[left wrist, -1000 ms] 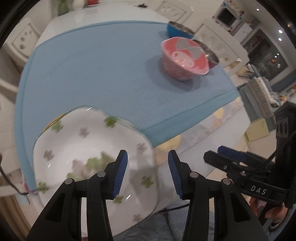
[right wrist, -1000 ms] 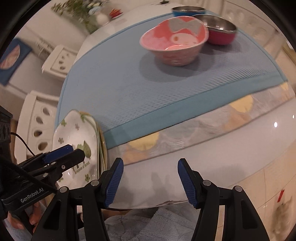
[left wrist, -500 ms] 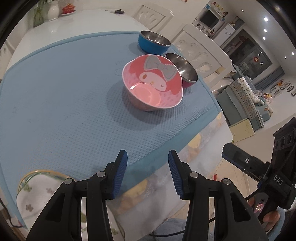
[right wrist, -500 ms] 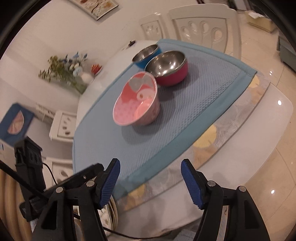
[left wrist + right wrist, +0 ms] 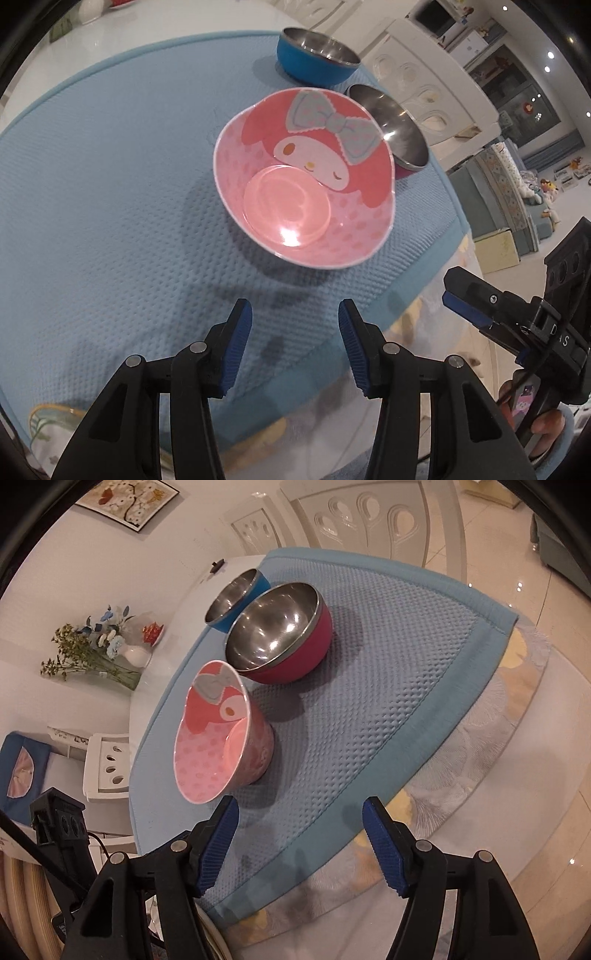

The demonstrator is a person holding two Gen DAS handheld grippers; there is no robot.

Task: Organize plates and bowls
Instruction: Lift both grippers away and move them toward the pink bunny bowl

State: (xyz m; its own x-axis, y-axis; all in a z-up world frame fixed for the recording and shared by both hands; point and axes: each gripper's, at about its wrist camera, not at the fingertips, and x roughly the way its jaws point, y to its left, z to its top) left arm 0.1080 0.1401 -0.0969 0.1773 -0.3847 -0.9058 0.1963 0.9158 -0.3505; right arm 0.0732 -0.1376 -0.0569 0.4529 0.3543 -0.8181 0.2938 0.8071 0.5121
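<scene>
Pink bowl [image 5: 303,184] sits just beyond both empty claws, left [image 5: 293,341] narrowly parted, right [image 5: 301,843] wider.

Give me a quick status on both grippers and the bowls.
Left hand-held gripper and right hand-held gripper open, empty, right's jaws widening. Pink cartoon bowl upright on blue mat. Nothing in the way.
</scene>
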